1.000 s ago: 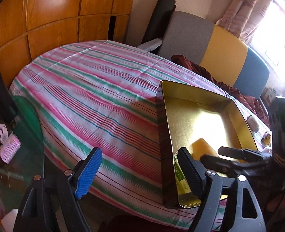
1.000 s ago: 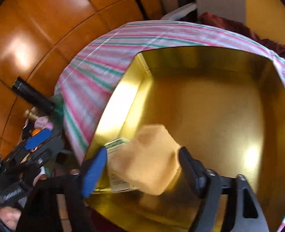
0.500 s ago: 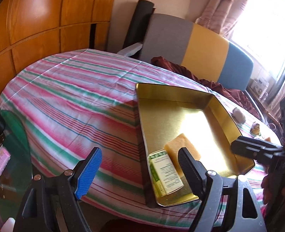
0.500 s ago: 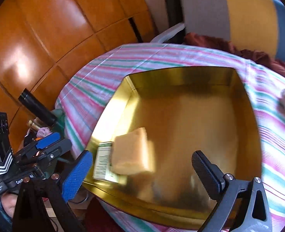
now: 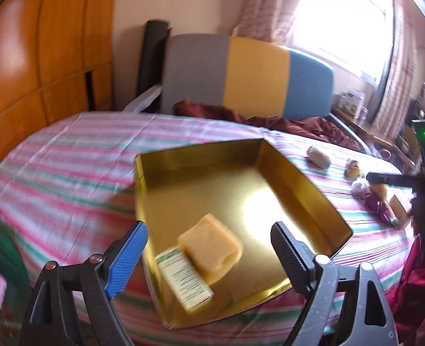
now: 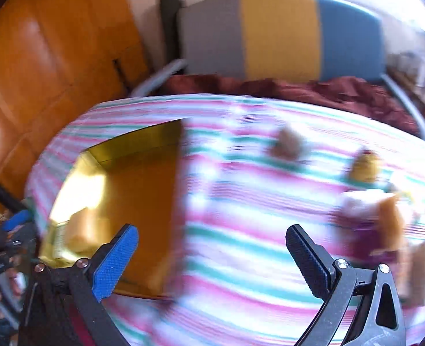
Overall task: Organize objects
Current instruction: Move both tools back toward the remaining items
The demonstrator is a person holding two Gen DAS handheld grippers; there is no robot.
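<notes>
Two items, a yellow sponge (image 5: 211, 243) and a labelled box (image 5: 183, 278), lie in my gold tray's (image 5: 307, 190) near corner; my left gripper (image 5: 209, 255) and right gripper (image 6: 212, 259) have just been opening and gape empty.

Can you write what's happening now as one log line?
left tongs: open, empty | right tongs: open, empty | tray: sponge, box inside

Right wrist view motion-blurred; small objects (image 6: 365, 210) on striped cloth (image 6: 241, 230) unidentifiable; gold tray (image 6: 143, 173) contents smeared.
</notes>
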